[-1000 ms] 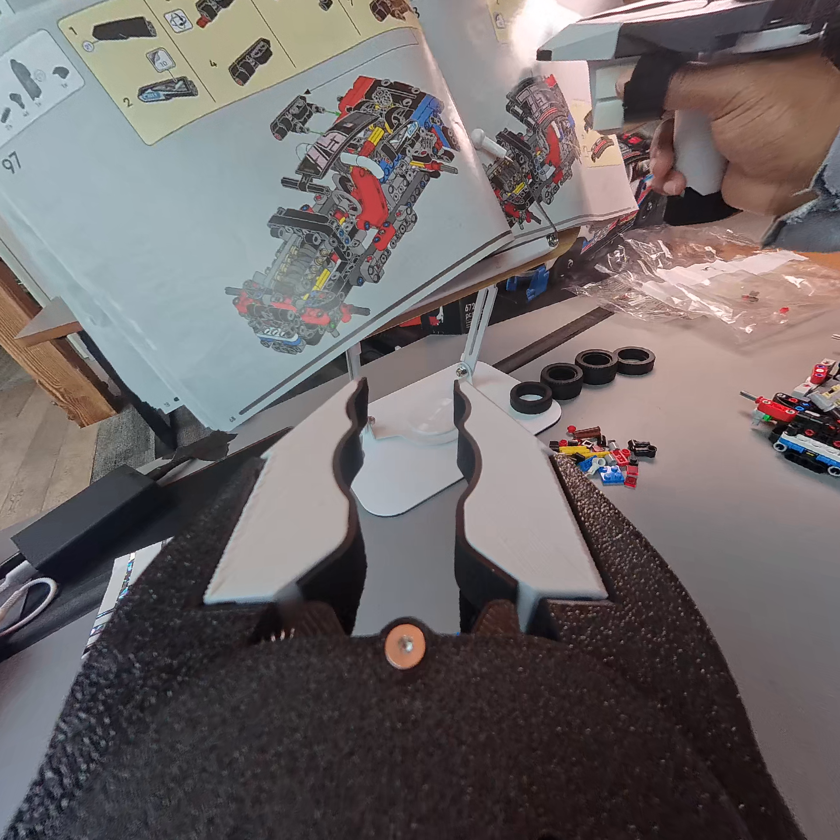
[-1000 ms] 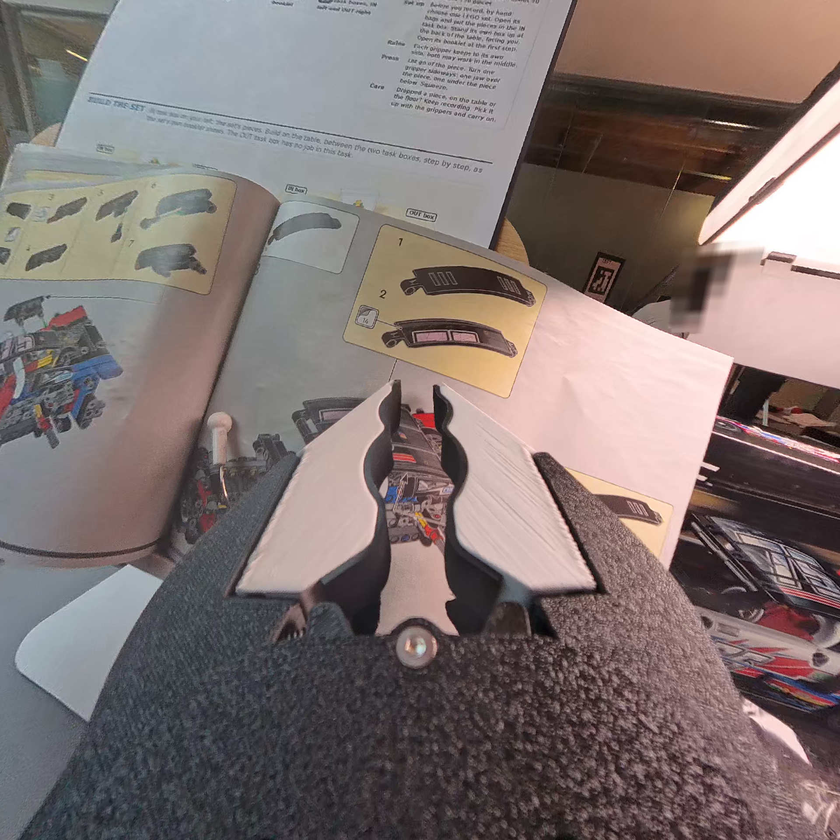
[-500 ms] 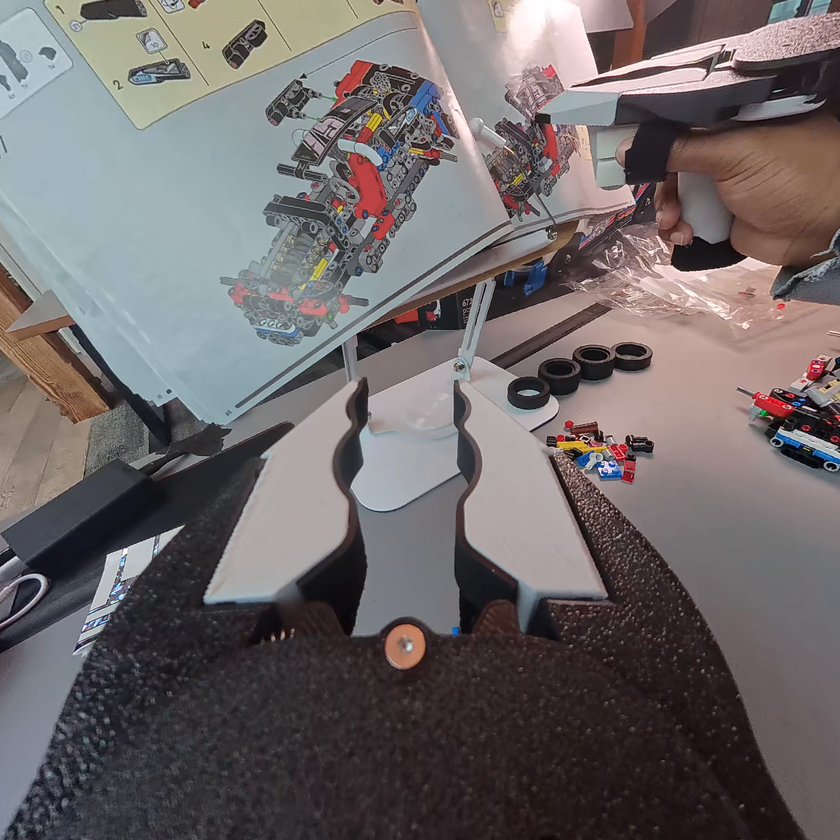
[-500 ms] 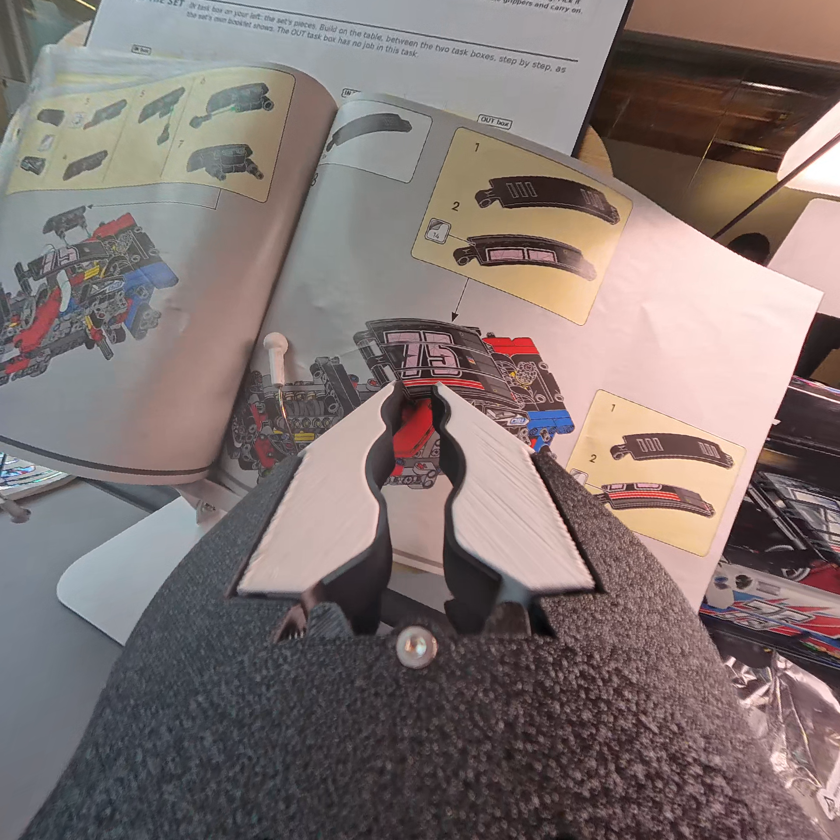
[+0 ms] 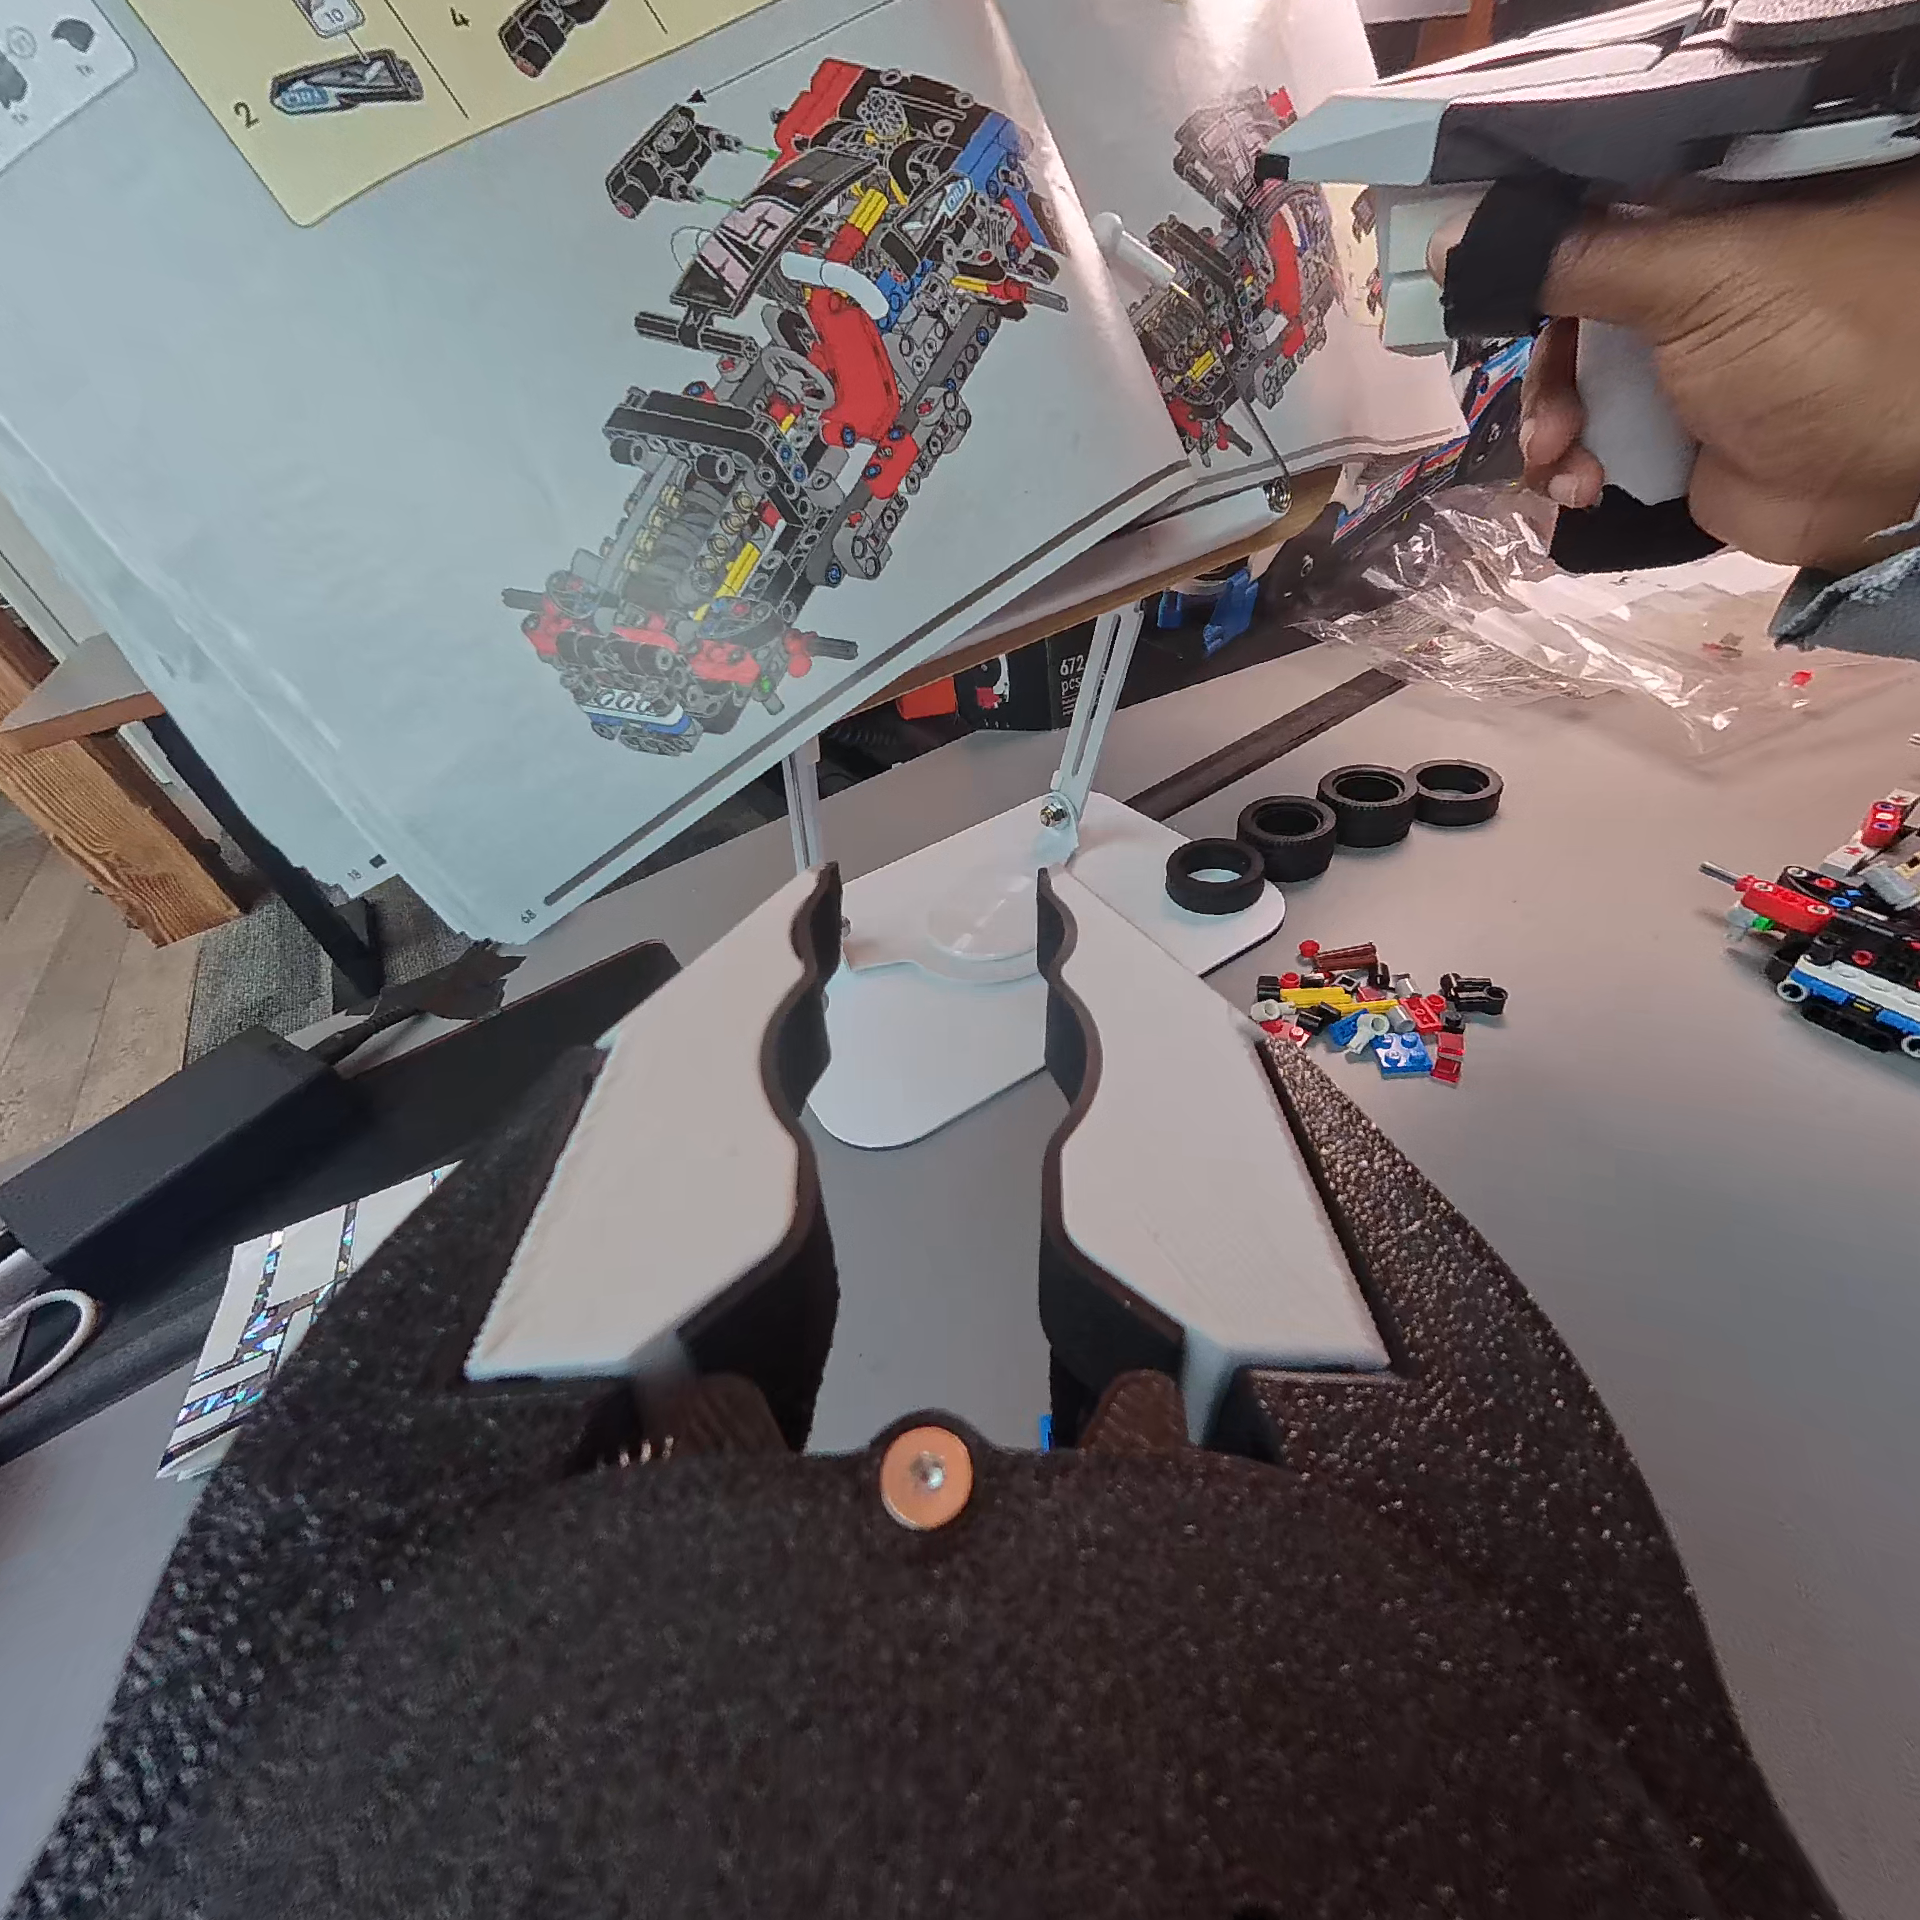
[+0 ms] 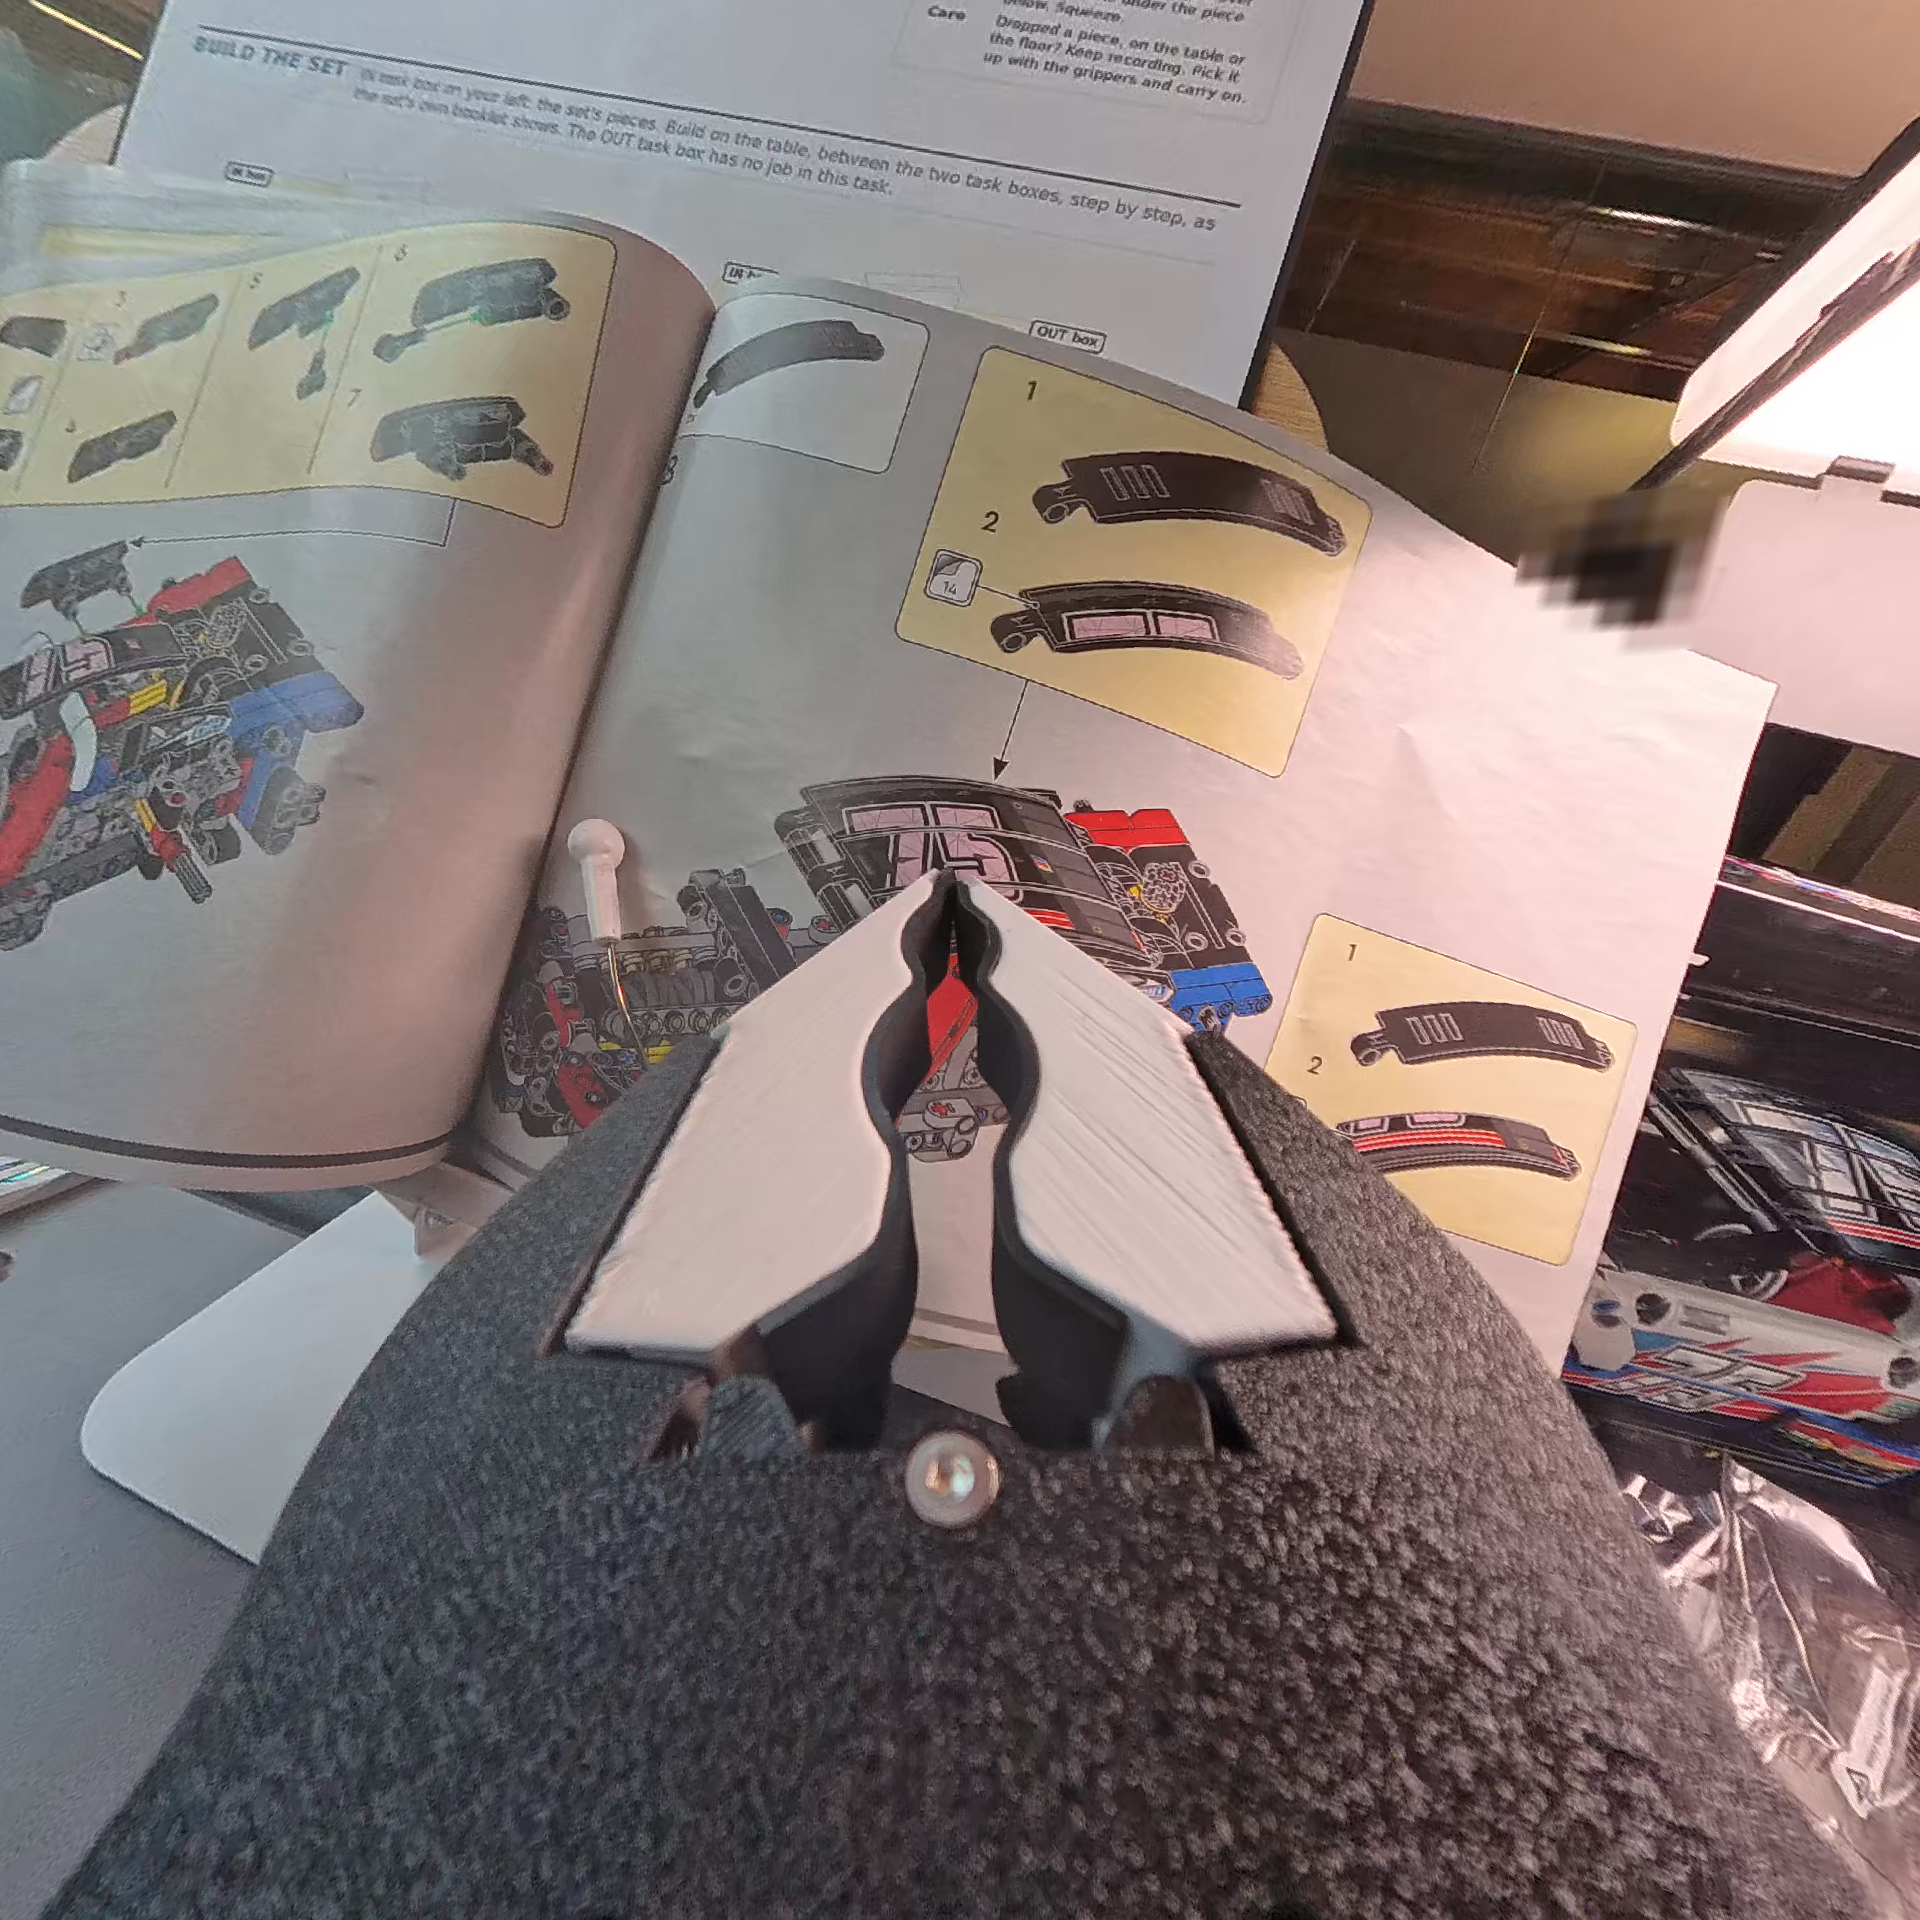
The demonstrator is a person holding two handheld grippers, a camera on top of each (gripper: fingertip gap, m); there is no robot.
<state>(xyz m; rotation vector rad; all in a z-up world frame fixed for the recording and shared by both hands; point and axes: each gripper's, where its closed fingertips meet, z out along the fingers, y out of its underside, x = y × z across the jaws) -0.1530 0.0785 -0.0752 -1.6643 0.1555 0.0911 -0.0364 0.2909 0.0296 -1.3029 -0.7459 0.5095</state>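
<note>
My left gripper [image 5: 935, 902] is open and empty, low over the grey table, pointing at the white base [image 5: 914, 1081] of a book stand. The stand holds an open instruction booklet [image 5: 416, 416] with drawings of a red, black and blue brick car. My right gripper [image 6: 951, 883] is shut, its tips meeting right in front of the booklet's right page [image 6: 831, 675]; I cannot tell whether they touch the paper. It also shows in the left wrist view [image 5: 1351, 135], held by a hand [image 5: 1745, 364] at the top right.
Several black tyres [image 5: 1340, 831] lie in a row by the stand. A pile of small coloured bricks [image 5: 1371, 1023], a partly built car [image 5: 1849, 935] and a clear plastic bag [image 5: 1558, 613] lie to the right. A black power adapter [image 5: 156, 1153] lies at the left. A printed box [image 6: 1766, 1247] stands right of the booklet. Tip to tip, the grippers are about 25 centimeters apart.
My right gripper's jaws have closed from a narrow gap to tips meeting, and it has moved about in front of the right page. My left gripper has hardly moved and stays open.
</note>
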